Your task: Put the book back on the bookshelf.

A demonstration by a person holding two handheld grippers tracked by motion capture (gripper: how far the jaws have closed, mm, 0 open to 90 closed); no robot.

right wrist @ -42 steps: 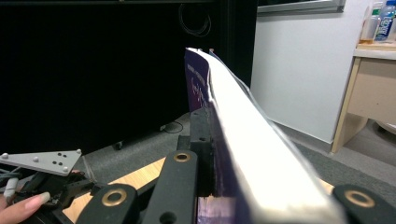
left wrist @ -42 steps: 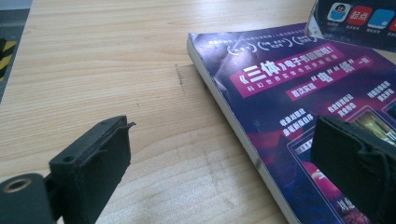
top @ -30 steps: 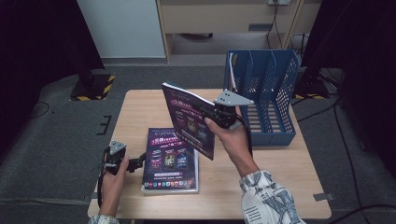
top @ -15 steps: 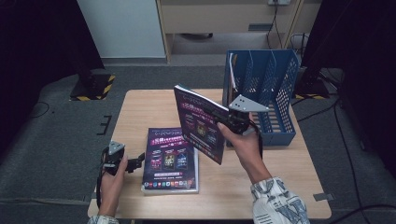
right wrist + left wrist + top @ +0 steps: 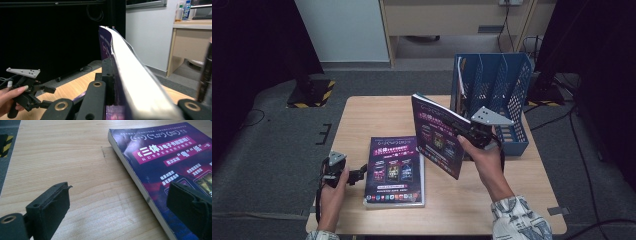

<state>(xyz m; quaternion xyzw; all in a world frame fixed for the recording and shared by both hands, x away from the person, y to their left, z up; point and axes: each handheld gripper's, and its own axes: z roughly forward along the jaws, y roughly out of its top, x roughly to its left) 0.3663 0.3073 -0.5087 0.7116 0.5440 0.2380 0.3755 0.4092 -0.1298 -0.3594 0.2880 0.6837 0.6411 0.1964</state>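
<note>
- Above the counter [image 5: 362,115], your right gripper [image 5: 477,134] pinched a purple book [image 5: 438,134] between its fingers, holding it tilted in the air just beside the blue file rack [image 5: 512,90].
- From overhead you saw that book's cover; your right gripper view showed its white page edge [image 5: 132,75] instead, clamped against the left finger [image 5: 107,75], with your left hand [image 5: 7,98] and its gripper [image 5: 27,96] farther off.
- Your left gripper [image 5: 343,175] rested low at the counter's left edge, its fingers spread apart; your left gripper view placed the bare wood between them and a second purple book [image 5: 172,170] lying flat, one finger [image 5: 190,205] over its cover.
- The rack stood at the counter's far right corner; what its slots held I could not tell, beyond something thin and upright at its left end [image 5: 459,80].
- Around the light wooden counter lay grey carpet [image 5: 272,150], dark curtains [image 5: 257,40], a pale desk [image 5: 452,20] behind, and cables [image 5: 582,150] on the floor.
</note>
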